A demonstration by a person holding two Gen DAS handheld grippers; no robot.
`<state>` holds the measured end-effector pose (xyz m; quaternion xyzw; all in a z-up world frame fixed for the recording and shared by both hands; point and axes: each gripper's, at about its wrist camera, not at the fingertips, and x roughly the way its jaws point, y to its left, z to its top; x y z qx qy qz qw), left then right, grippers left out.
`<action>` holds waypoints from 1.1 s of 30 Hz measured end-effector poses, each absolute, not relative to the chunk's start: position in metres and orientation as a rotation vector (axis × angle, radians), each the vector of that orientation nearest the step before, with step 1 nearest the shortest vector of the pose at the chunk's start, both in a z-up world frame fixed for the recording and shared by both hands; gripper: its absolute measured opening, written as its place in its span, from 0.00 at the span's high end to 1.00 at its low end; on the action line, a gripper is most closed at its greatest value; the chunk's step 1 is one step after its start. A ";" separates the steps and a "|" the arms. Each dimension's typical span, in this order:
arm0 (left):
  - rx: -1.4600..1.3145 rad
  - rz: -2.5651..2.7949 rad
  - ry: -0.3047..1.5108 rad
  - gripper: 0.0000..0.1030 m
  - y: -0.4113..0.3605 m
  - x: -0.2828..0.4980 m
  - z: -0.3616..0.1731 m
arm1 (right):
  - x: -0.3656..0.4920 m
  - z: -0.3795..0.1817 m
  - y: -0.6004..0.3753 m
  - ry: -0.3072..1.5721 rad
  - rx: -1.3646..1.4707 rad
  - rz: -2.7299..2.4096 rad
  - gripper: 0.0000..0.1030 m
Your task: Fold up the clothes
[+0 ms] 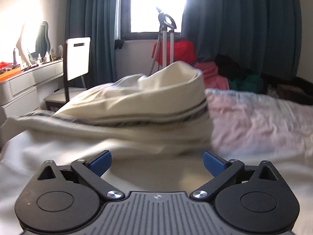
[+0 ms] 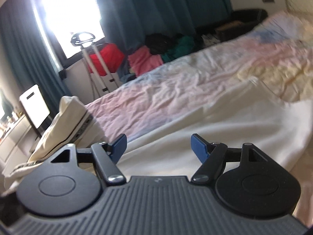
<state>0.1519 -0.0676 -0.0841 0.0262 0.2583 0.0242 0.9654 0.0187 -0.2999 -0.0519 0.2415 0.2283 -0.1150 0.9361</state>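
Cream garment spread on the bed, both grippers held apart and empty above it.

The cream garment [image 1: 137,105] is seen lying on the bed [image 1: 264,121], its near part flat and its far part bunched into a raised fold with a dark striped band across it. The left gripper [image 1: 157,161] is held over the garment's near part with its jaws spread wide and nothing between them. The right gripper [image 2: 158,146] is likewise released, above the flat cream cloth. Beyond the bed, a heap of clothes [image 2: 156,52] is piled by the curtain [image 1: 244,25], with a white chair [image 1: 77,58] to the left of the garment.
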 end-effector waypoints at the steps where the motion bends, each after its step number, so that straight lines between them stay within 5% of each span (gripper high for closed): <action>1: 0.056 0.056 0.517 0.01 -0.078 0.166 -0.084 | 0.020 -0.054 -0.305 0.469 0.511 -0.247 0.28; 15: 0.210 0.356 0.514 0.02 -0.174 0.351 -0.116 | 0.074 -0.111 -0.345 0.540 0.625 -0.343 0.28; 24: 0.115 0.224 0.470 0.71 -0.128 0.324 -0.084 | 0.082 -0.119 -0.344 0.533 0.613 -0.334 0.28; 33: -0.031 0.263 0.396 0.76 0.007 0.221 -0.020 | 0.065 -0.097 -0.329 0.462 0.566 -0.270 0.28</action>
